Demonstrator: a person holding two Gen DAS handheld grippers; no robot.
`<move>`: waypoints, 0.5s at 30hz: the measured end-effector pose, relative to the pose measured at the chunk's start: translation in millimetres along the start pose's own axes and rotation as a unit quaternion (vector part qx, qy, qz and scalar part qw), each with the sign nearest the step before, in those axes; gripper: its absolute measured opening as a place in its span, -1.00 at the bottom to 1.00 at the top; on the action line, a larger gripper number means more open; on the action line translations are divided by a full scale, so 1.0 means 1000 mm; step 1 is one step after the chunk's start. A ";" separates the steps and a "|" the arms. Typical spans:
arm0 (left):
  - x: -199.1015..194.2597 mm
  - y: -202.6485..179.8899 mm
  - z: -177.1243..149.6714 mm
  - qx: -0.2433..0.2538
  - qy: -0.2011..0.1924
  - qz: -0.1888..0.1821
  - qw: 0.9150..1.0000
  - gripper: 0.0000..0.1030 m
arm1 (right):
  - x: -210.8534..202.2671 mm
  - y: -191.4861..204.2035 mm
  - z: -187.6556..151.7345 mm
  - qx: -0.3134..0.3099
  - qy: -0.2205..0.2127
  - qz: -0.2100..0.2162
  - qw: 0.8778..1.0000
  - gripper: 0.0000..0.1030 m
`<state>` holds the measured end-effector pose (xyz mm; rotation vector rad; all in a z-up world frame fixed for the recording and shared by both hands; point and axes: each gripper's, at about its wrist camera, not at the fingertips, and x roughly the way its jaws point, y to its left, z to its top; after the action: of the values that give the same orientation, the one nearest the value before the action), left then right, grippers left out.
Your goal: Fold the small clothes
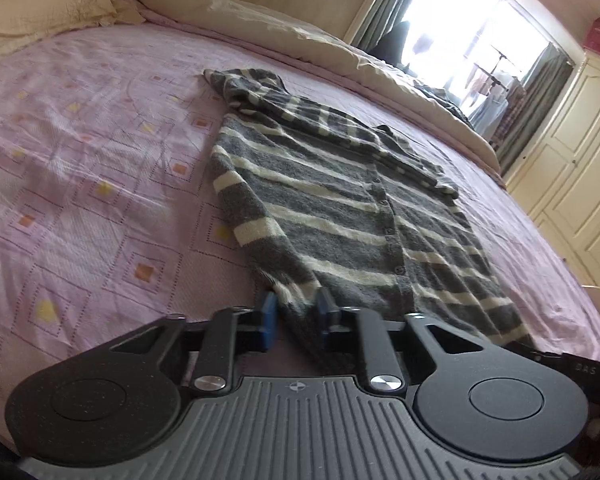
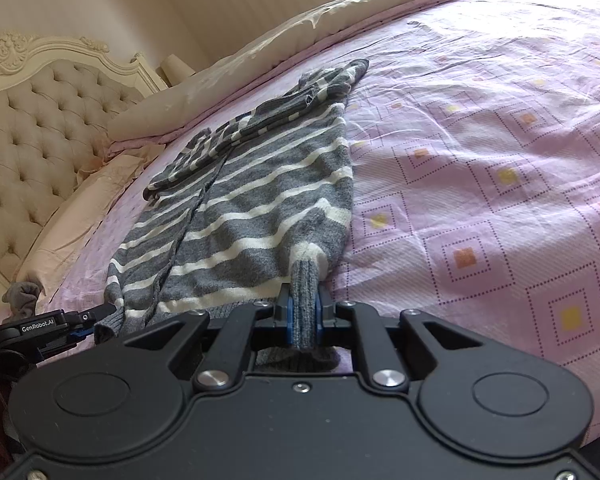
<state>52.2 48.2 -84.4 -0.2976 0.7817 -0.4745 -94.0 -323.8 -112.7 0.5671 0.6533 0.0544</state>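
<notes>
We see a grey and cream striped cardigan [image 1: 340,208] spread flat on the pink patterned bed sheet [image 1: 80,184], buttoned placket up, lying lengthwise away from the near edge of the bed, where both grippers work. One sleeve is folded across the far end of the garment, towards the beige duvet [image 1: 292,20] bunched along the far edge of the bed.

Our left gripper [image 1: 296,312] sits at the near edge, with its blue-padded jaws on either side of one bottom corner of the cardigan. The knit runs between the jaws and bunches there; the view is blurred at that spot, yet the jaws appear to pinch the fabric.

Our right gripper [image 2: 304,316] is at the other bottom corner. Its jaws are pressed onto a gathered strip of the ribbed grey hem [image 2: 305,304], which stands up between the pads and trails back under the tool.

From the right wrist we also see the left tool at the far left, its tip at the cardigan's hem, and the tufted cream headboard [image 2: 32,128] beyond.
</notes>
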 end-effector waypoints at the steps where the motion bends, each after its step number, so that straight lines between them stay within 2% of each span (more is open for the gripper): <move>1: -0.001 0.001 0.000 -0.010 -0.002 -0.005 1.000 -0.82 | 0.000 -0.001 0.000 -0.001 0.000 0.000 1.000 -0.62; 4: -0.006 0.003 0.000 -0.018 -0.012 -0.014 1.000 -0.87 | -0.001 -0.001 0.000 0.000 0.000 0.002 1.000 -0.61; 7: -0.019 0.018 0.002 -0.058 -0.025 -0.020 0.998 -0.90 | -0.002 0.002 0.000 -0.009 -0.001 -0.003 1.000 -0.68; 12: -0.044 0.055 0.002 -0.109 -0.043 0.017 0.993 -0.93 | -0.007 0.005 0.000 -0.025 0.000 -0.016 1.000 -0.72; 15: -0.048 0.070 -0.003 -0.113 -0.035 0.044 0.992 -0.95 | -0.008 0.006 0.000 -0.031 0.001 -0.027 0.999 -0.73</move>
<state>41.6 132.1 -87.7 -0.4856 0.7769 -0.2908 -99.8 -320.9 -104.9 0.4890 0.6668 0.0253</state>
